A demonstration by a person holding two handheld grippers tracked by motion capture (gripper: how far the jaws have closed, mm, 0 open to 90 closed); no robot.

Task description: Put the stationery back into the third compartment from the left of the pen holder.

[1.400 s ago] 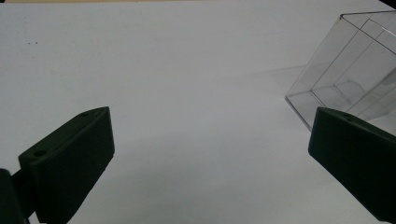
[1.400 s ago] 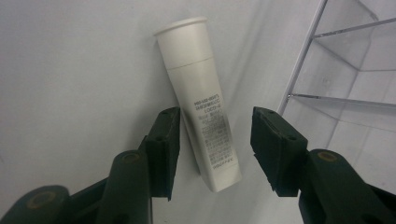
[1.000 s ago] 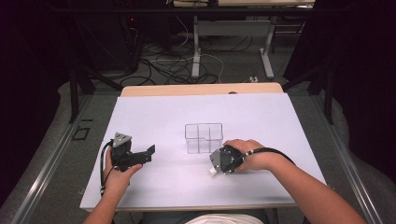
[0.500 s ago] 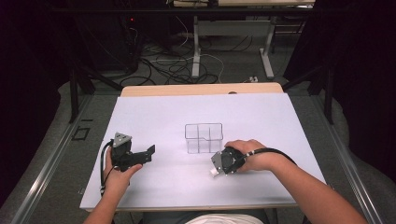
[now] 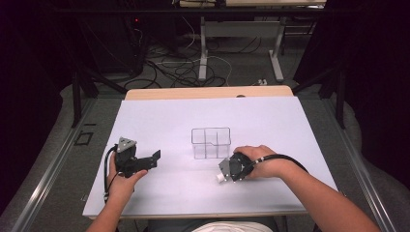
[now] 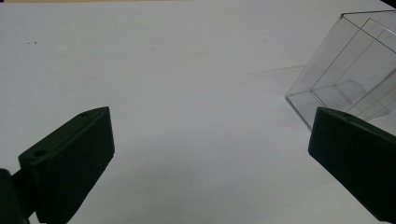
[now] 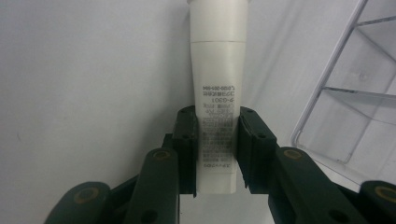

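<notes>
White tabletop (image 5: 159, 121) is seen with two grippers and two items on it. Nearest, one white tube (image 7: 218, 88) is clamped in the right gripper (image 7: 216, 140), whose jaws have just been closing; small print is noted on its label, too blurred to read. Left gripper (image 6: 210, 154) is held with jaws wide apart, nothing between. Beyond, just beside the tube, one clear divided box (image 5: 211, 142) is seen.

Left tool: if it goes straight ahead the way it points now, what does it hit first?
Probably the clear box. The left tool, open, points across the white table toward it; the box sits right of centre, so it could clip only the right jaw.
</notes>
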